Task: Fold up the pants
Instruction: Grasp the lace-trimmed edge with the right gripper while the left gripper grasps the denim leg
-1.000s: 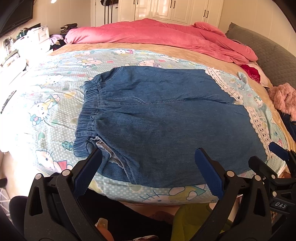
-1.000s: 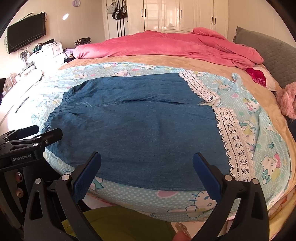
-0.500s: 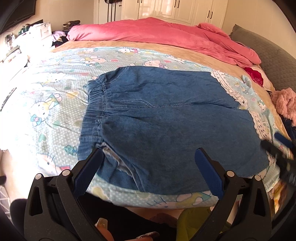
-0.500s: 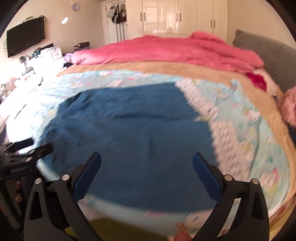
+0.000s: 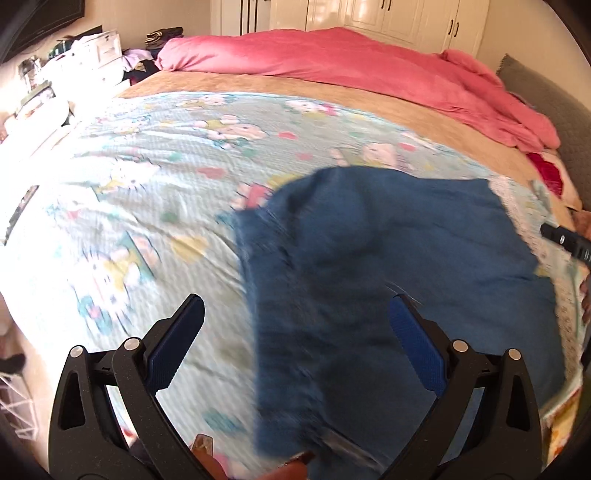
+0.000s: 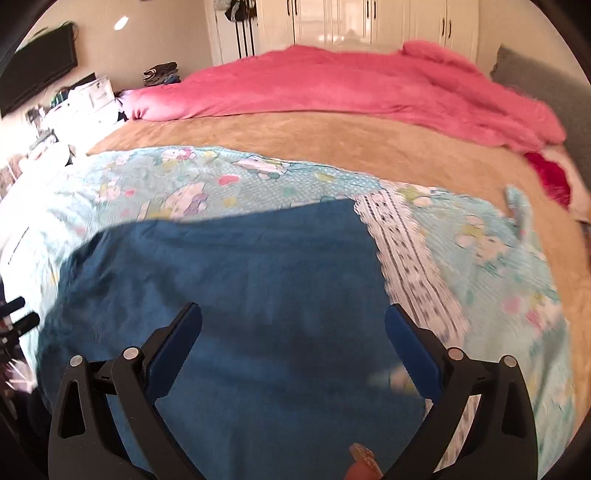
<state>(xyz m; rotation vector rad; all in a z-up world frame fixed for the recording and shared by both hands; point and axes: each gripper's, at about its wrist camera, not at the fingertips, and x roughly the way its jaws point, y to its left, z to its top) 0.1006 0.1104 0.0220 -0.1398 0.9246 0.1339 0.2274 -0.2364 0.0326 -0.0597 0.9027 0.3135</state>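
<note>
Two pairs of black tongs with blue pads hover over one pair of blue denim pants spread flat on the pale blue cartoon-cat printed bedspread of a wide bed. Left tongs stand wide open with nothing between the pads: the left pad sits over bare bedspread, the right pad over denim, and the pants' left edge runs between them. Right tongs are likewise spread wide and empty, both pads over the blue cloth.

Seen from the left wrist, the pants lie with their long axis roughly across the picture, one end toward the middle of the bed and the other toward the white lace trim at the right. That left end is blurred, so seams and gathers cannot be made out. From the right wrist the denim fills the lower middle, its far edge running nearly level and its right edge meeting the lace band.

Beyond the bedspread lies a tan blanket, then a heaped pink quilt against white wardrobe doors. A grey padded headboard stands at the right, and a dark wall-mounted screen hangs at the left. No writing or label is legible in either view.
</note>
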